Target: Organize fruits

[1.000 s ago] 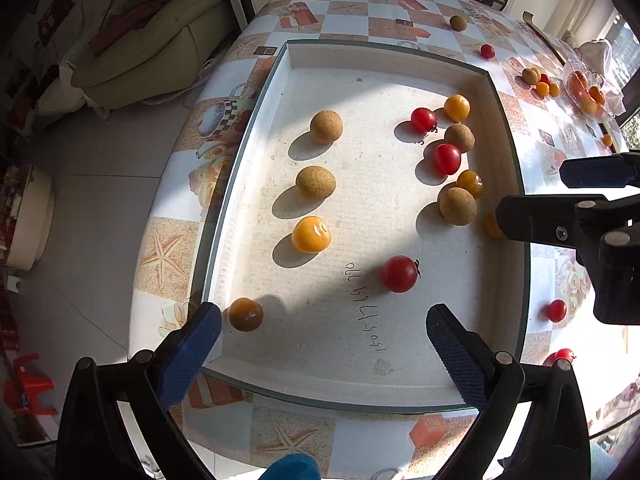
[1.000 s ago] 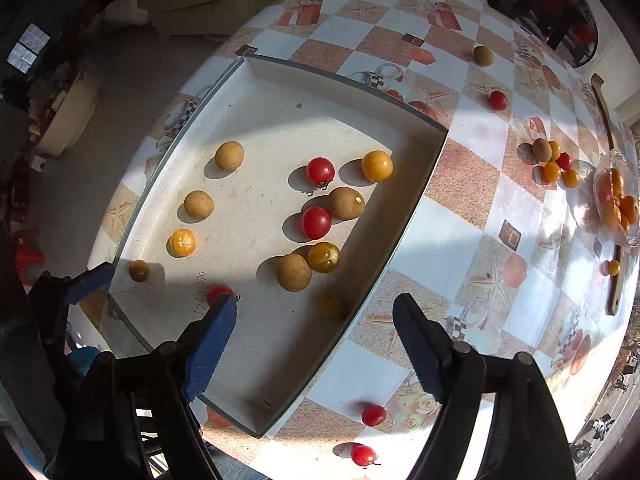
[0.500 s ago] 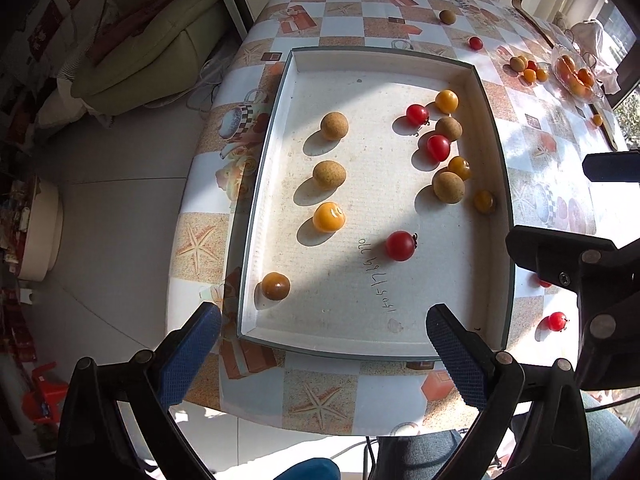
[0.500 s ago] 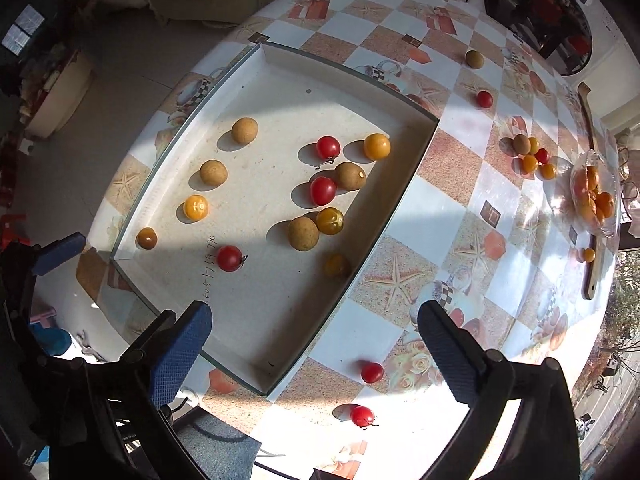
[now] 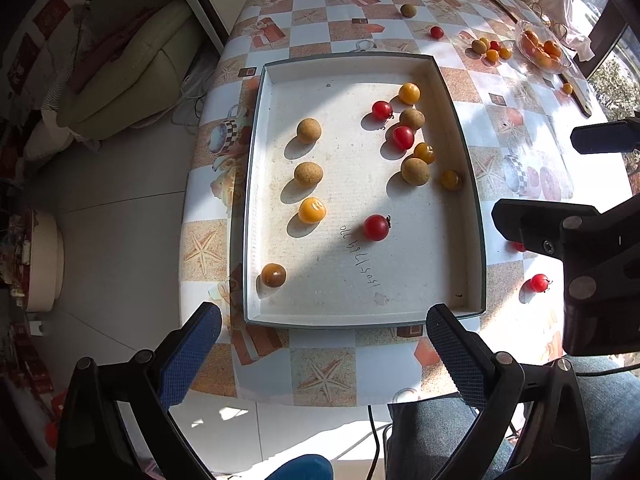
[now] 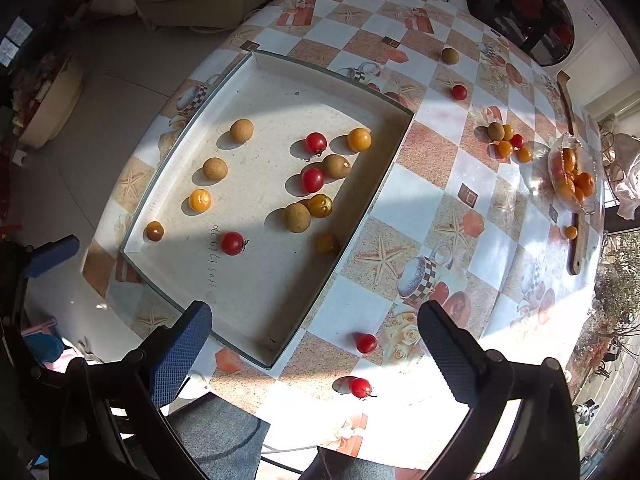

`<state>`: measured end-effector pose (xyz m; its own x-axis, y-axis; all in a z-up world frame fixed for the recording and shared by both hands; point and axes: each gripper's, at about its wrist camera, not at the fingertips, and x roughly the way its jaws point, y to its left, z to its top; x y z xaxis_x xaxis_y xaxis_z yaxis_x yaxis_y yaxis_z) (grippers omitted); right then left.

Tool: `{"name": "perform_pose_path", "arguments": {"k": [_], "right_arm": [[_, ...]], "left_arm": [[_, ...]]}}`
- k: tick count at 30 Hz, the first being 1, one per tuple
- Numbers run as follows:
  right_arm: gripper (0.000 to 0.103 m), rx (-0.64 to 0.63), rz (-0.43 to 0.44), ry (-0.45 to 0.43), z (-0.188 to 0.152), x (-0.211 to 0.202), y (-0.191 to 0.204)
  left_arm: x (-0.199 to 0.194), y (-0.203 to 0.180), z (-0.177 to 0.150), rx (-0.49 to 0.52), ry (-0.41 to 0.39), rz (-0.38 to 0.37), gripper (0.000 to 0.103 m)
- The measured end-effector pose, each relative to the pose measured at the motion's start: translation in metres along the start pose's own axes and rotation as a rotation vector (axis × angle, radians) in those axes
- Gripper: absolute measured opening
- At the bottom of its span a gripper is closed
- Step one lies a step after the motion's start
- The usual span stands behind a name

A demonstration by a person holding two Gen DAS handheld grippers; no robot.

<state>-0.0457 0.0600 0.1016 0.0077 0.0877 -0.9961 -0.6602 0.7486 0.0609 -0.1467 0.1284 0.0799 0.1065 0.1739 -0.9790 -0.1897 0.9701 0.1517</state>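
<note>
With both the left gripper (image 5: 324, 344) and right gripper (image 6: 316, 336) spread empty, the red tomatoes (image 6: 366, 343) near the tabletop's near edge look light, smooth, easily bruised, best pinched gently across the middle.

Cream sofa (image 5: 120, 72) beside the table, front-loading washer (image 6: 524, 4) beyond, wooden back-scratcher (image 6: 574, 168) on the checkered tablecloth (image 6: 424, 208).

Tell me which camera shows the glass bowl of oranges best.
The right wrist view. There the glass bowl sits well inside the frame, with its clear rim and the oranges inside easy to make out. In the left wrist view the same bowl is smaller, squeezed into the far upper right corner.
</note>
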Motion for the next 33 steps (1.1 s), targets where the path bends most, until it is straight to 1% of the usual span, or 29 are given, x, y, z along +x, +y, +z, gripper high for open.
{"name": "perform_pose_path", "arguments": {"k": [4, 16, 33], "right_arm": [[0.103, 0.017, -0.015, -0.010, -0.001, -0.005, -0.003], [0.103, 0.014, -0.024, -0.037, 0.000, -0.016, -0.004], [0.103, 0.027, -0.024, -0.039, 0.001, -0.018, -0.005]], "left_arm": [[-0.006, 0.003, 0.003, 0.001, -0.005, 0.002, 0.103], [-0.017, 0.001, 0.008, 0.044, -0.034, 0.024, 0.103], [-0.019, -0.001, 0.011, 0.056, -0.039, 0.013, 0.103]]}}
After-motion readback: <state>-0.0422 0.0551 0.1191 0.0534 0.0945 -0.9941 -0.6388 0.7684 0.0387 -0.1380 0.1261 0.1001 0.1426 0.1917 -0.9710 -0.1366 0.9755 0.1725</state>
